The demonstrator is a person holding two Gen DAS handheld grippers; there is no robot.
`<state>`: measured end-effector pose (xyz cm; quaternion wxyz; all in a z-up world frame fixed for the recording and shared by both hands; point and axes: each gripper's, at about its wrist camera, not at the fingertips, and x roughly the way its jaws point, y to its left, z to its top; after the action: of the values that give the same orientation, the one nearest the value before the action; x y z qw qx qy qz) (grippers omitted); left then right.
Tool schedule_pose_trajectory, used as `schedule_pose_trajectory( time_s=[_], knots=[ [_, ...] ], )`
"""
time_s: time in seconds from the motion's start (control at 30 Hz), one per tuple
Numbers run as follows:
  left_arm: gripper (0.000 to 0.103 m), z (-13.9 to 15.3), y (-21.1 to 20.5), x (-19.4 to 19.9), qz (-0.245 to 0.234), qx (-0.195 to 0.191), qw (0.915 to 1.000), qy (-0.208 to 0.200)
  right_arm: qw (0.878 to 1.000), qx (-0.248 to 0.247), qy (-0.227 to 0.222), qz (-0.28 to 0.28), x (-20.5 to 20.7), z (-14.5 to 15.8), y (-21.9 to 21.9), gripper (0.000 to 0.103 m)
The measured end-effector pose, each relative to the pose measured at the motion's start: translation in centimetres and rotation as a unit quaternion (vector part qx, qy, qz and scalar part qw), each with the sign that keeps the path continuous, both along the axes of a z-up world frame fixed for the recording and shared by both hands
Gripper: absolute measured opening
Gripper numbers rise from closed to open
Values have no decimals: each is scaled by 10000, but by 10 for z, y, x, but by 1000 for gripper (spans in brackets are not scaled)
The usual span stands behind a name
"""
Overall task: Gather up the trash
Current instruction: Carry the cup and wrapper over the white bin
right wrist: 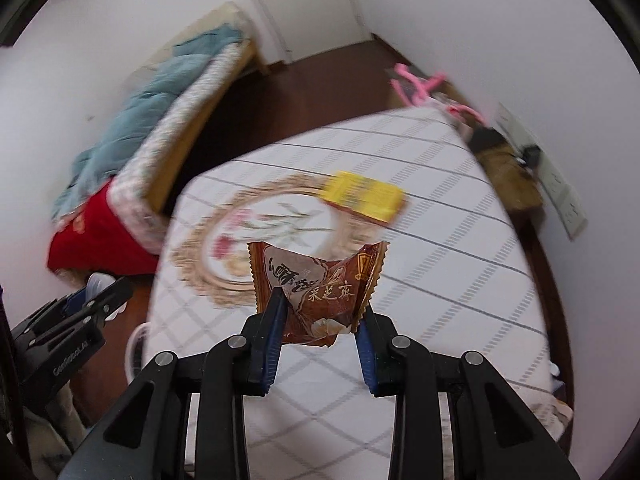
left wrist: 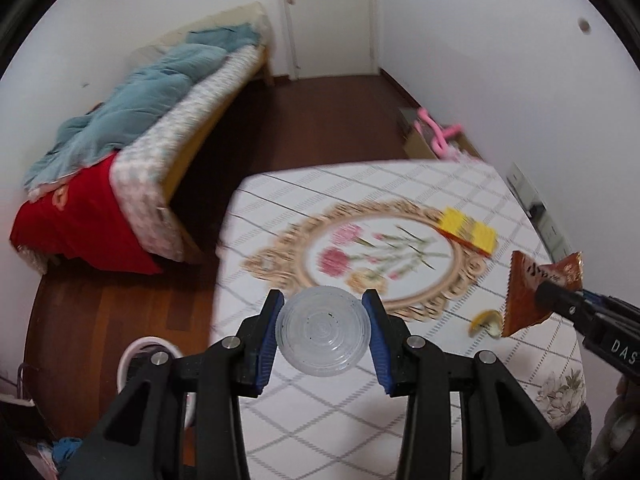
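Note:
My left gripper is shut on a clear plastic cup, held above the near left part of the table. My right gripper is shut on a brown snack wrapper, held above the table; the wrapper also shows in the left wrist view. A yellow packet lies on the table beyond the flower print and shows in the right wrist view. A lemon piece lies on the table near the right gripper. A white bin stands on the floor left of the table.
A bed with a blue blanket and red cover stands left across the wooden floor. A pink object and a cardboard box lie past the table's far edge. A door is at the back.

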<state>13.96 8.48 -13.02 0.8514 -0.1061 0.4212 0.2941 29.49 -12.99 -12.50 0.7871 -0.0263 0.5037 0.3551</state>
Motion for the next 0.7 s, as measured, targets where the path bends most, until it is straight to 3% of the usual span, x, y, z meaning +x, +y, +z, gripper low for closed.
schedule_pose_trajectory(
  time_s=[0.2,0.37,0.53,0.7],
  knots=[
    [37,23,54,-69,640,167,9976,-191,9967,247,-138,767,-53,31,72,34],
    [37,19,96,-127,1176,193,9927,-181,9886,311,-126,1469,-109,40,144,34],
    [37,-2,144,-186,1736,62,9848,-89,9785,243,-76,2047,-164,34,215,34],
    [37,-37,186,-232,2209,-162,9751,95,9694,65,60,2451,-212,7,280,34]
  ],
)
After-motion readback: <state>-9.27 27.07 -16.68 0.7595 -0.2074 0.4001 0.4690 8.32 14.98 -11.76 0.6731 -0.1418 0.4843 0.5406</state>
